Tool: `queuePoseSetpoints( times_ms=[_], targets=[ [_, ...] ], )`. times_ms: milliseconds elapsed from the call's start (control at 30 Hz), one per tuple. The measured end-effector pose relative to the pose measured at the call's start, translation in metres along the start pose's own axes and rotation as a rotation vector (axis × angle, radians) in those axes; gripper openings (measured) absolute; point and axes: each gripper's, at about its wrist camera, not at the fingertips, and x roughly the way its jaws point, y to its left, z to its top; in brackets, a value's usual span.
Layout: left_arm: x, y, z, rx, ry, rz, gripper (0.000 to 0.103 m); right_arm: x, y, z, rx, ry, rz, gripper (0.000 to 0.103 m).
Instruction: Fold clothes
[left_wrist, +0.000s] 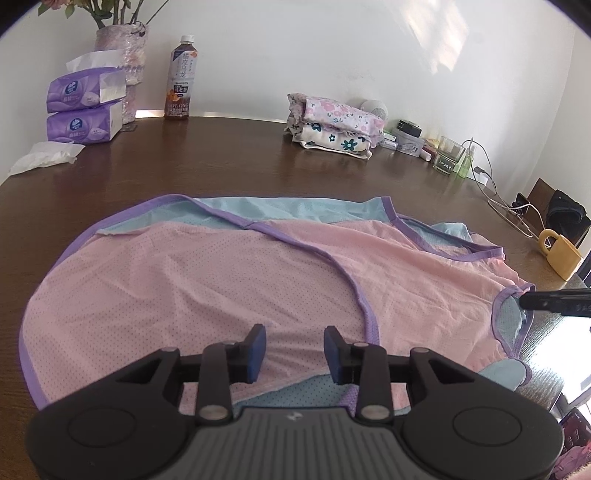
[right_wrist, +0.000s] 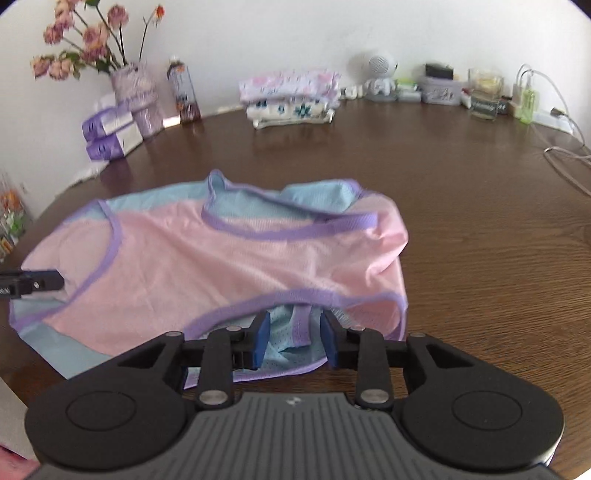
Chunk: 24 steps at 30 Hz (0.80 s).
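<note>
A pink and light-blue mesh vest (left_wrist: 207, 280) with purple trim lies spread on the brown table (left_wrist: 229, 155). My left gripper (left_wrist: 294, 347) hovers open over its near pink edge, nothing between the blue pads (left_wrist: 258, 354). In the right wrist view the same vest (right_wrist: 229, 258) lies flat, and my right gripper (right_wrist: 293, 338) stands open at its near armhole, blue pads either side of a purple strap and blue mesh. The right gripper's tip (left_wrist: 554, 300) shows at the vest's right corner in the left wrist view; the left gripper's tip (right_wrist: 33, 283) shows at the vest's left edge.
Folded floral clothes (left_wrist: 332, 125) are stacked at the back of the table. At back left stand tissue packs (left_wrist: 83, 107), a tea bottle (left_wrist: 181, 79) and a flower vase (right_wrist: 138, 99). Small jars, a glass (left_wrist: 447, 155) and cables sit at back right; a yellow mug (left_wrist: 559, 254) is near the right edge.
</note>
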Motion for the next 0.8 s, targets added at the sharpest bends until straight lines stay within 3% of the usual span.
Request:
queuePoseSetpoints(
  times_ms=[33, 233, 333, 433, 533, 667, 733, 767, 800],
  targets=[
    [0.000, 0.000, 0.000, 0.003, 0.000, 0.003, 0.033, 0.003, 0.002, 0.000, -0.009, 0.003, -0.025, 0.006],
    [-0.002, 0.000, -0.004, 0.032, -0.009, 0.019, 0.031, 0.000, 0.010, -0.001, -0.126, 0.035, -0.237, 0.008],
    [-0.002, -0.001, -0.005, 0.040, -0.013, 0.021, 0.031, -0.012, 0.012, -0.001, -0.109, 0.016, -0.146, 0.027],
    [-0.003, -0.001, -0.006, 0.036, -0.017, 0.019, 0.031, -0.028, -0.007, 0.008, 0.009, -0.059, -0.097, 0.028],
    [-0.003, 0.001, -0.006, 0.018, -0.017, 0.009, 0.031, -0.027, -0.031, 0.016, 0.110, -0.106, -0.173, 0.035],
    [-0.003, 0.001, -0.006, 0.011, -0.020, 0.006, 0.031, -0.004, -0.061, 0.028, 0.251, -0.086, -0.113, 0.035],
    [-0.003, 0.000, -0.007, 0.013, -0.022, 0.009, 0.031, 0.013, -0.065, 0.030, 0.261, -0.043, -0.117, 0.034],
    [-0.003, 0.000, -0.007, 0.014, -0.023, 0.010, 0.031, 0.019, -0.064, 0.031, 0.254, -0.027, -0.117, 0.026],
    [-0.004, 0.000, -0.008, 0.011, -0.024, 0.010, 0.031, 0.022, -0.061, 0.030, 0.246, -0.025, -0.101, 0.000]
  ],
)
